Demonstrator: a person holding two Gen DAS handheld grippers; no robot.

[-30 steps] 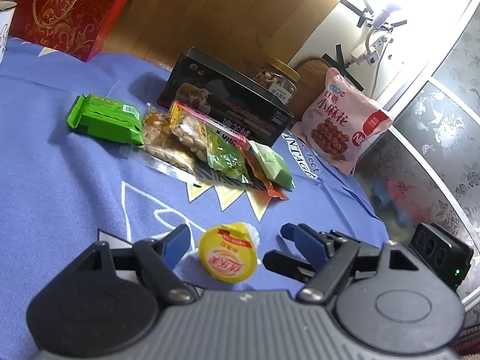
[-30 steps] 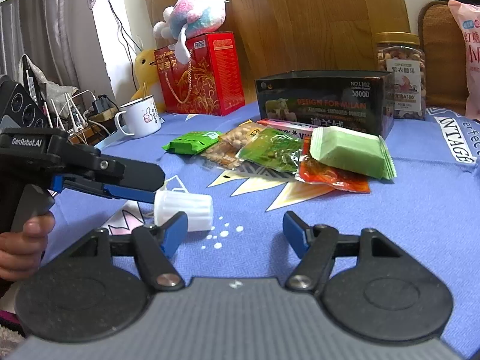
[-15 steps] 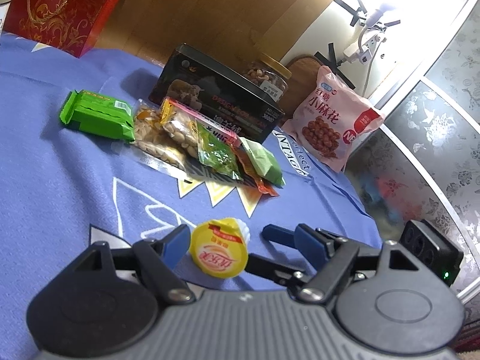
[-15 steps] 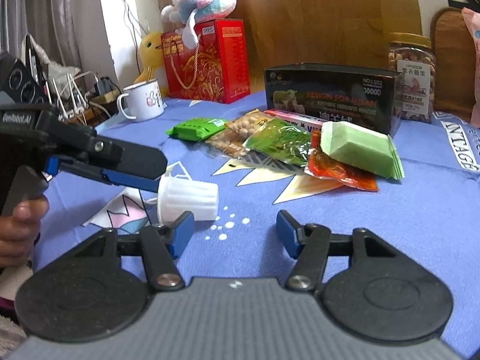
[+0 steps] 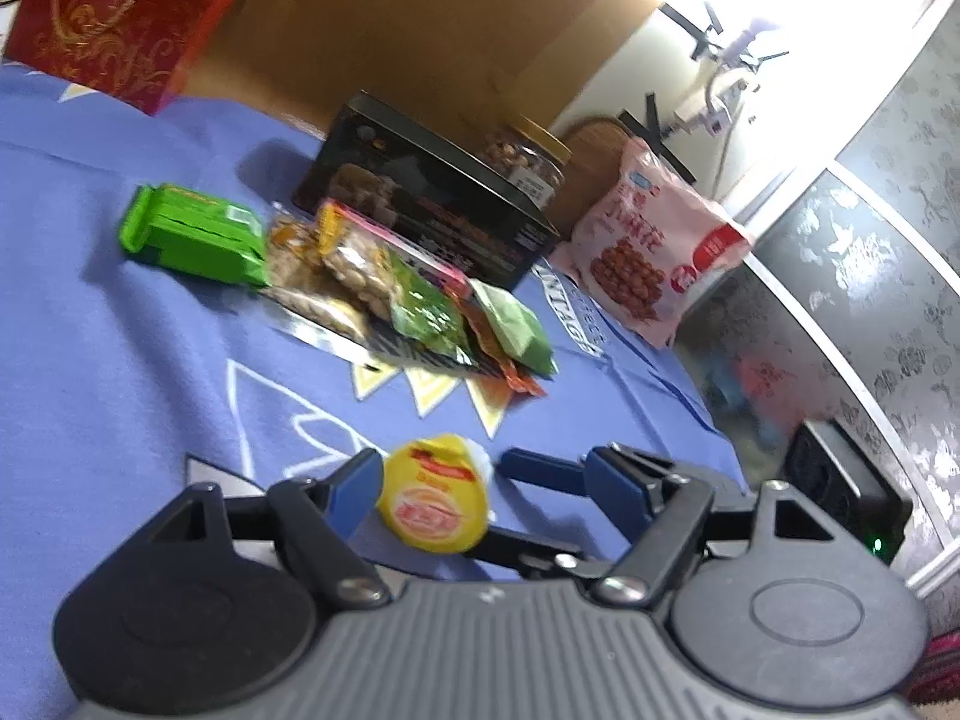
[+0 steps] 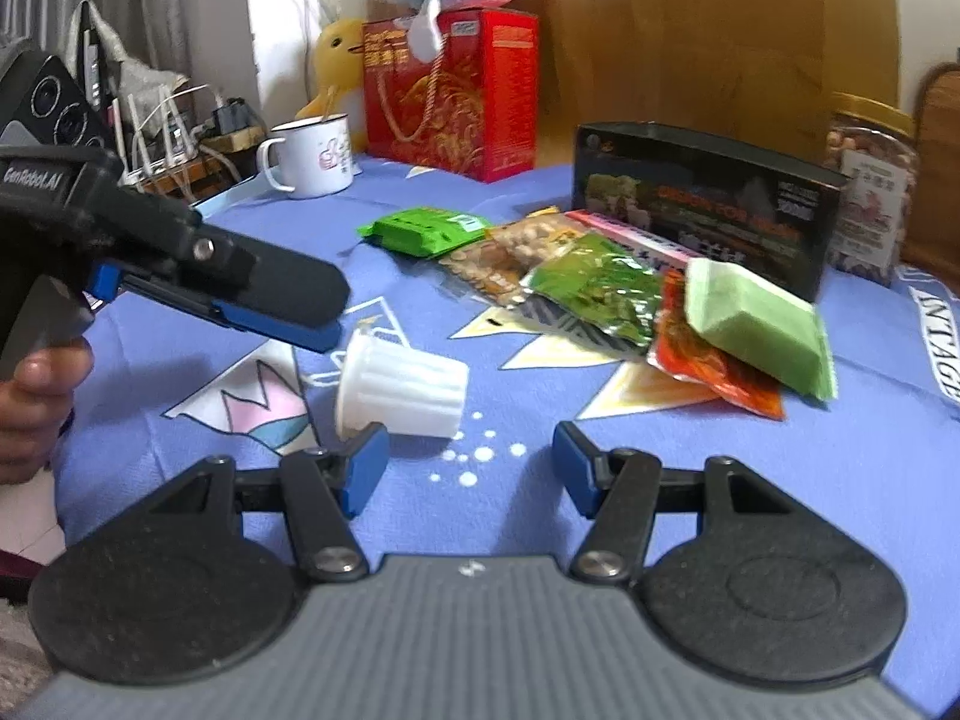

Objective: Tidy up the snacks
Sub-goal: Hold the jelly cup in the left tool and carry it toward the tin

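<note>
A small white ribbed plastic jelly cup with a yellow foil lid [image 5: 437, 503] lies on its side on the blue patterned tablecloth [image 6: 750, 480], in front of the row of snack packets [image 6: 600, 288]. The left gripper [image 5: 487, 486] reaches over it from the left, held in a hand [image 6: 36, 396], jaws parted around the cup without visibly pinching it. The right gripper [image 6: 468, 461] points level toward the cup, jaws wide apart, its left finger [image 6: 363, 463] just beside the cup's rim.
</note>
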